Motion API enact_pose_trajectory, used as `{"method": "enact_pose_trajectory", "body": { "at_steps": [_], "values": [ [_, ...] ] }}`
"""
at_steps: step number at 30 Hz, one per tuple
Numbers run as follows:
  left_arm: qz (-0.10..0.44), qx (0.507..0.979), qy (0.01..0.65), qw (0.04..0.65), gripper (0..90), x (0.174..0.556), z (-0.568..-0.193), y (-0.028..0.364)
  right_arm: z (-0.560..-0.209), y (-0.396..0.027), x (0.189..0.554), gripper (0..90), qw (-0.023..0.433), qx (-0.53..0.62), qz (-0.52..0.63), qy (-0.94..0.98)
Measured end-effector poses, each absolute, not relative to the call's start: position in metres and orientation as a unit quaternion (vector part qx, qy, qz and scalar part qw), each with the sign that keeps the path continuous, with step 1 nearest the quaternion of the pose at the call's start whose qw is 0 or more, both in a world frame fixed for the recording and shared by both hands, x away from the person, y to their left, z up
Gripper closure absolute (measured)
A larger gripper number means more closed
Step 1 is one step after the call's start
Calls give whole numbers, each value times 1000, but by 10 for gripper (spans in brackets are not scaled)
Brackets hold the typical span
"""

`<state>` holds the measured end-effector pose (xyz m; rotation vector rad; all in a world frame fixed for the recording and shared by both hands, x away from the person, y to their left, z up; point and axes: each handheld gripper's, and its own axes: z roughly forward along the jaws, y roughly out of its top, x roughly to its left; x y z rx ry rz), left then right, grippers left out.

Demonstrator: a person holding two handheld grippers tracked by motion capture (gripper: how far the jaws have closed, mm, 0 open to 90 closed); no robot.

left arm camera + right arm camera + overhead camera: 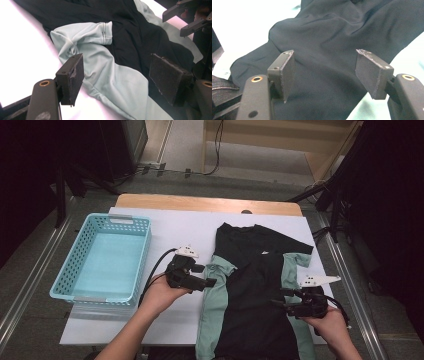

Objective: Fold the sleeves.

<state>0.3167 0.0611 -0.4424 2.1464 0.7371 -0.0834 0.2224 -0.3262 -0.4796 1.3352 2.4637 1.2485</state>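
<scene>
A black shirt (252,290) with mint-green side panels and sleeves lies flat on the white table top (175,227), its collar toward the far side. My left gripper (206,275) is at the shirt's left edge, pointing right, its jaws open over the folded mint sleeve (100,35) without pinching it. In the left gripper view the left gripper (117,66) has mint cloth lying between its pads, untouched. My right gripper (281,298) hovers at the shirt's right side, pointing left, open. In its own view the right gripper (324,68) frames black cloth (324,37), apart from it.
A light-blue plastic basket (120,220) stands at the table's left, with nothing in it. A wooden strip (200,202) shows at the table's far edge. Metal rails run along both sides on the floor. The right gripper (172,23) shows at the left gripper view's top right.
</scene>
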Motion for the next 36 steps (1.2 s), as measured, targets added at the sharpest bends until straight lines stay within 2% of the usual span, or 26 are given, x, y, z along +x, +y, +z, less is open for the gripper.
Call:
{"method": "enact_pose_trajectory", "body": {
  "at_steps": [36],
  "values": [
    [-6, 857, 330, 396, 291, 292, -460, 112, -476, -335, 231, 311, 57, 457, 393, 796]
  ]
}}
